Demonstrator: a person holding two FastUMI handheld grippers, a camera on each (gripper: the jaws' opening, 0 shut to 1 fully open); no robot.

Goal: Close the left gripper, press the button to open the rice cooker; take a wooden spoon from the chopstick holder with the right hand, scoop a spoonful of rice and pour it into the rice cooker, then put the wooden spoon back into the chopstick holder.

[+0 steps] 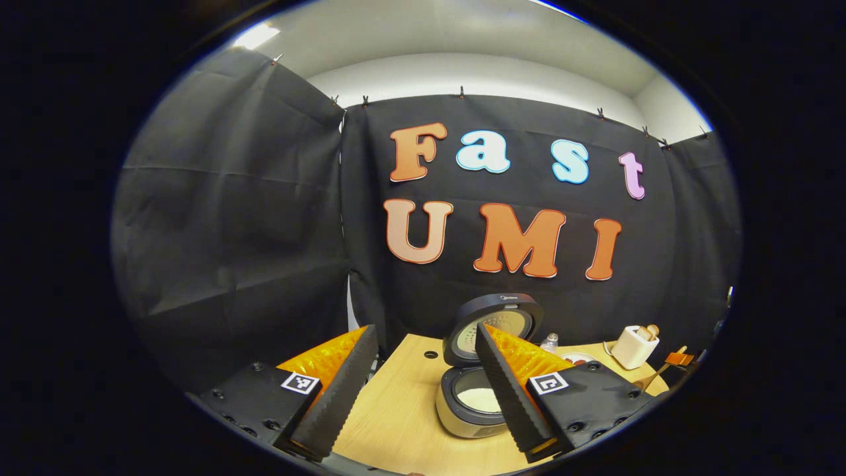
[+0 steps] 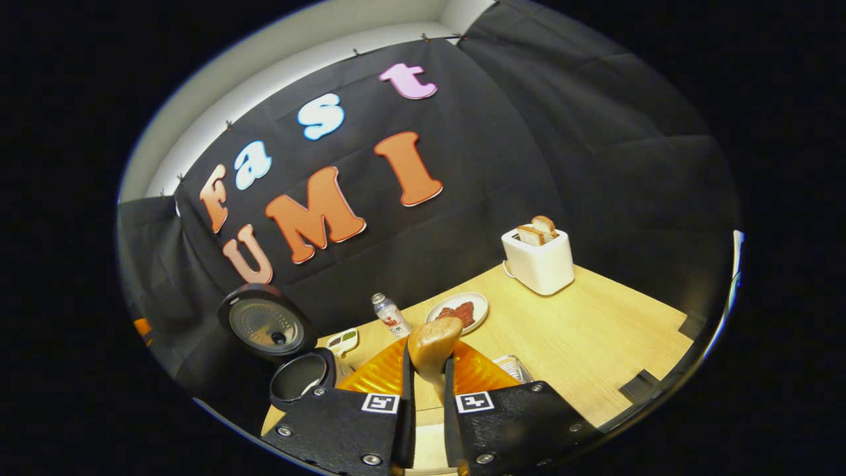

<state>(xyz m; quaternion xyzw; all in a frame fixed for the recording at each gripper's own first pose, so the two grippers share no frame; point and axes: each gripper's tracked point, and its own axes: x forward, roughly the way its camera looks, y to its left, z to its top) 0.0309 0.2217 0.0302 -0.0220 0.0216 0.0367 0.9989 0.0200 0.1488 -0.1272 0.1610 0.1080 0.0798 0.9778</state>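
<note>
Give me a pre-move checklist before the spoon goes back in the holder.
1. Rice cooker lid open: ok.
2. Rice in the pot: ok, a white heap shows.
3. Right gripper shut on the wooden spoon: ok, fingers close on the handle.
4. Spoon bowl emptied: cannot tell.
5. Left gripper clear of the cooker: ok, open and held back.
6. Chopstick holder free to take the spoon: cannot tell.

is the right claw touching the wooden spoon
Touching. The right gripper view shows the right claw shut on the wooden spoon: its handle sits pinched between both fingers, the bowl sticking up above them.
</note>
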